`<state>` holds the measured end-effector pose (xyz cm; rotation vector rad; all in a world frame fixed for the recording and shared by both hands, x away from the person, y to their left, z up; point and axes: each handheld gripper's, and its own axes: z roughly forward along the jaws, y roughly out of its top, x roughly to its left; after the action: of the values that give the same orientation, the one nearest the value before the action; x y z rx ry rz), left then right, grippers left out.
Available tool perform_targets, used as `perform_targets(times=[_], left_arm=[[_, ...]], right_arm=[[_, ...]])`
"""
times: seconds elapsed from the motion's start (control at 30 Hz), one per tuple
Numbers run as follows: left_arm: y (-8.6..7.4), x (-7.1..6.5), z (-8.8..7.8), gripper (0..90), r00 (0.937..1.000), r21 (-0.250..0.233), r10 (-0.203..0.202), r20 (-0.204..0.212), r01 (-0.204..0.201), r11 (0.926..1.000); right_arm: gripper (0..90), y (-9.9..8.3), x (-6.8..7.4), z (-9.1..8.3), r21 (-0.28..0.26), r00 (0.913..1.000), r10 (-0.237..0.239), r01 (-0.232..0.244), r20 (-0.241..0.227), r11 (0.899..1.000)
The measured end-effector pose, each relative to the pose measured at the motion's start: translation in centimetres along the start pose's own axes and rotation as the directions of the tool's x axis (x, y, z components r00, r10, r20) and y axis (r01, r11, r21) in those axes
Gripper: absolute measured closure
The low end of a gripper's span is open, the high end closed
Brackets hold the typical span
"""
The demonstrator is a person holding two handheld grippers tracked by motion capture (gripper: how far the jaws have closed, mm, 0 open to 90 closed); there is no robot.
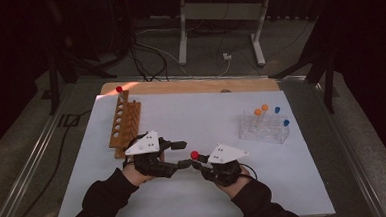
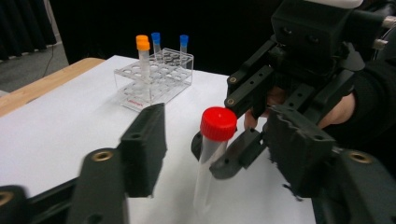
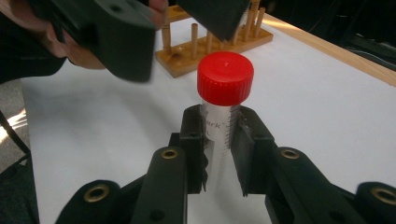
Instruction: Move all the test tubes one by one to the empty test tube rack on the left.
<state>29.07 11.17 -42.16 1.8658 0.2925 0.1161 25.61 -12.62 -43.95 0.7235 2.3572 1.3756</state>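
Currently the red-capped tube (image 3: pixel 223 116) is upright, clamped below its cap in the right gripper (image 3: pixel 219 154), jaws tight on the clear barrel. It sits above the worktop (image 1: pixel 191 118), well apart from the wooden rack (image 1: pixel 124 123), on the side facing the clear rack (image 1: pixel 263 127).

Left gripper (image 2: pixel 210 144) straddles the tube from the wooden-rack side: jaws apart, tube between them, pads not yet touching it.

Looks like a hand-over, right to left, grip not yet transferred. Likely destination is the wooden rack, which already carries one red-capped tube (image 1: pixel 119 89) at its far end.

Next move, as I read it: left jaws need to finish squeezing on the barrel clear of the right jaws, only then should the right let go. Risk: a tilted tube if the release comes early.

Clear rack holds orange- and blue-capped tubes (image 2: pixel 144 51), untouched.
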Motion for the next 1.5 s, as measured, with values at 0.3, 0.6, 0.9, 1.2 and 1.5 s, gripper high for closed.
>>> perform_targets(times=[0.3, 0.6, 0.9, 1.2, 1.5], left_arm=[[0.1, -0.3, 1.1, 64.2, 0.9988, 0.017, 0.048, -0.003, -0.048, 0.9987], [0.2, -0.4, 1.3, 71.4, 0.9968, 0.022, 0.076, -0.025, -0.075, 0.9969], [1.3, 0.8, -0.3, 71.6, 0.9945, 0.005, 0.069, -0.079, -0.068, 0.9976], [2.2, 3.7, -3.2, 71.6, 0.9798, 0.002, 0.033, -0.197, -0.034, 0.9994], [3.6, 6.3, -6.7, 71.6, 0.9512, -0.001, 0.020, -0.308, -0.022, 0.9998]], right_arm=[[74.9, 0.4, 0.3, 0.2, -0.005, 0.9999, 0.001, -0.001, -0.014, 1.000], [74.4, 0.5, 0.2, 0.1, -0.011, 0.9999, 0.013, -0.013, -0.008, 1.000], [57.6, 0.6, -0.3, -0.5, -0.044, 0.9995, 0.030, -0.030, 0.003, 0.999], [22.7, 1.0, -1.2, -1.9, -0.098, 0.9981, 0.055, -0.052, 0.028, 0.994], [2.7, 1.1, -1.6, -2.6, -0.128, 0.9973, 0.074, -0.073, 0.001, 0.989]])
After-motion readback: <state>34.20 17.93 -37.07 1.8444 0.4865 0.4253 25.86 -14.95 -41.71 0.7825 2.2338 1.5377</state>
